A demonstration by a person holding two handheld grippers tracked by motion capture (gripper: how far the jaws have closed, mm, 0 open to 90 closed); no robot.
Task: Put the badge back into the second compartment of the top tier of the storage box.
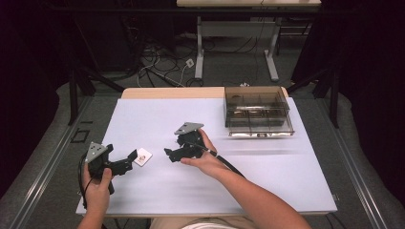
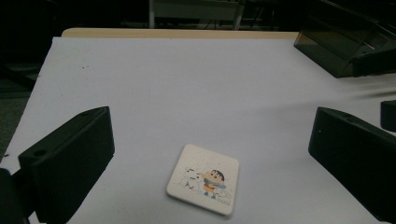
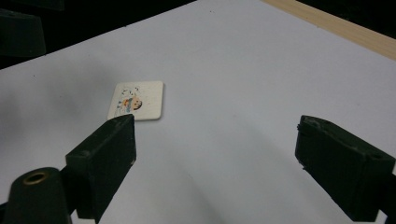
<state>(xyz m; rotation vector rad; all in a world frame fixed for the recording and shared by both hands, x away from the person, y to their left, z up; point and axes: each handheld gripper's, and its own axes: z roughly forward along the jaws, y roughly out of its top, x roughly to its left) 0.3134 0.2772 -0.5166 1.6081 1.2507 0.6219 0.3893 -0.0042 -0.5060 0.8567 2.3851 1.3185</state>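
A small square tile [image 2: 203,185] with a cartoon print lies flat on the white table [image 1: 267,176], just ahead of the left gripper [image 1: 125,162] and between its two jaws, which stand wide apart and hold nothing. The right gripper [image 1: 173,153] hovers close by, jaws also spread wide and empty; the tile sits beyond its left jaw. A smoky clear box [image 1: 258,112] stands well apart, far behind both grippers.

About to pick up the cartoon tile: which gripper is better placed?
Left. The left gripper is open with the tile lying flat between its jaws; the right gripper sits farther off.
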